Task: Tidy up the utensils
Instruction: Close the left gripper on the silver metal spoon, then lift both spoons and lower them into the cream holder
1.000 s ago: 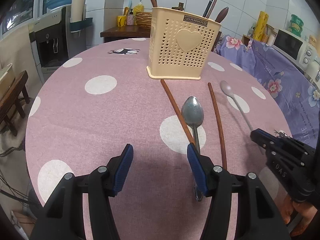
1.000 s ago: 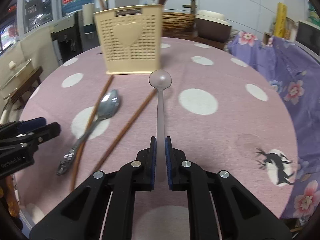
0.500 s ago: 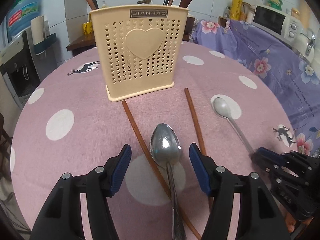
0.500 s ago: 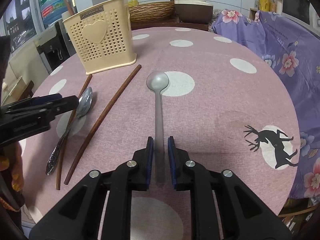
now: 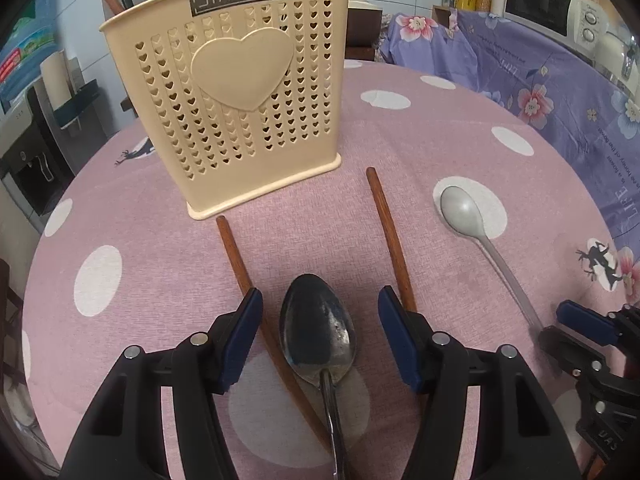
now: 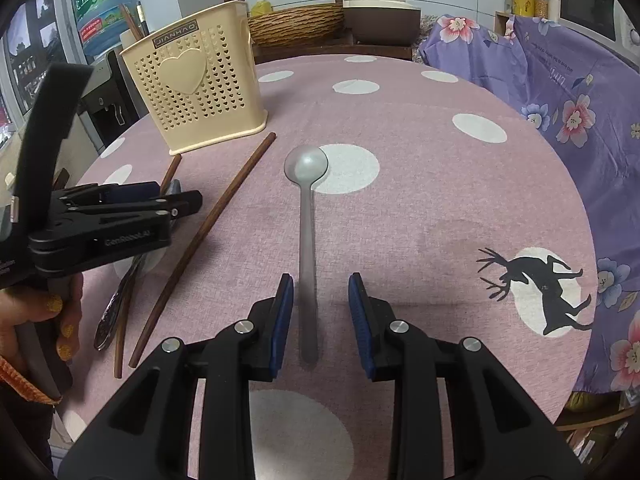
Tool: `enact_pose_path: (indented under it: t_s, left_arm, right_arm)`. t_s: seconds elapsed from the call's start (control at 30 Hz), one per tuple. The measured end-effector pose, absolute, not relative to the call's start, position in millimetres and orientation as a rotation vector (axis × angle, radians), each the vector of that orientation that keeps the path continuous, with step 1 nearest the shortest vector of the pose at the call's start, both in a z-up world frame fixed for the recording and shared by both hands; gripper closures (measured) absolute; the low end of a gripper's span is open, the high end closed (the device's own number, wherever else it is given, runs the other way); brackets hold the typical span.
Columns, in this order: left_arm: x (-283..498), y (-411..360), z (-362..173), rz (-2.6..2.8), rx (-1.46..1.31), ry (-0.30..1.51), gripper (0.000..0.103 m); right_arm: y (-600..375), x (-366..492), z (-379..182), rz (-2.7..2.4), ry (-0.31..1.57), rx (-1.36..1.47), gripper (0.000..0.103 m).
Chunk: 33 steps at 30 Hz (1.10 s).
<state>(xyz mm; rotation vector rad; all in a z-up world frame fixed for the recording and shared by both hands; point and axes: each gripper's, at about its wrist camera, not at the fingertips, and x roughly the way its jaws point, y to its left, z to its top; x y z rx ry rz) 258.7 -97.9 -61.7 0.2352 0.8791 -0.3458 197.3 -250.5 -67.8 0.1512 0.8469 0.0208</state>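
L tool (image 5: 320, 340) wide open, holding nothing; its 2 blue pads straddle the bowl of the metal spoon (image 5: 318, 332), not touching it. R tool (image 6: 320, 316) also open, narrower gap, holding nothing; handle of the grey plastic spoon (image 6: 307, 240) lies flat on the bench (image 6: 420, 200) between the pads, clear of both.

Views differ: L wrist cam shows metal spoon bowl close up, dark and tarnished; R wrist cam sees only its handle end at lower L, bowl hidden behind the L tool body. R cam alone shows the person's hand (image 6: 48, 320) gripping the L tool, yellow glitter nails. L cam catches just the R tool's tips at far R edge.

Axes: both spoons run near-to-far, bowls pointing away toward the cream holder (image 5: 236, 96). Metal spoon handle runs back under the L tool, cut off at frame bottom. 2 brown chopsticks: left chopstick (image 5: 236, 252) crosses under the spoon neck, far tip just short of holder base; right chopstick (image 5: 388, 232) lies between the 2 spoons, near end hidden behind the R-side pad.

Holder stands upright on pink polka-dot cloth, heart on front, "JIANHAO" label. Utensil tops poke above its rim, cut off at frame top; kinds hard to tell.
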Motion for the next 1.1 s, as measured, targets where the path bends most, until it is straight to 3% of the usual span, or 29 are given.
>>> enact_pose_path:
  t_s: [0.07,0.3,0.9,1.03,1.1]
  left_arm:
    - [258.9,-97.4,-62.1,-0.34,0.238,0.878,0.044]
    - [255.9,-95.9,-60.6,-0.341,0.214,0.885,0.066]
    - [240.5,-36.5,-11.2,-0.235,0.032,0.754,0.067]
    - [242.0,-19.2,-9.7,-0.203,-0.016,0.757,0.067]
    - [237.7,-13.4,-6.4,-0.199,-0.024,0.744,0.067]
  right_arm:
    - [-250.3,197.6,-67.1,0.022,0.846,0.148,0.073]
    - [-249.1,198.8,-67.4,0.021,0.851,0.15,0.073]
    - [-247.6,240.4,-48.4,0.085,0.885,0.128,0.073]
    - [-236.7,274.4,-54.6,0.118,0.934,0.07,0.057]
    - [-234.0,287.4,-58.2,0.087,0.946,0.032,0.057]
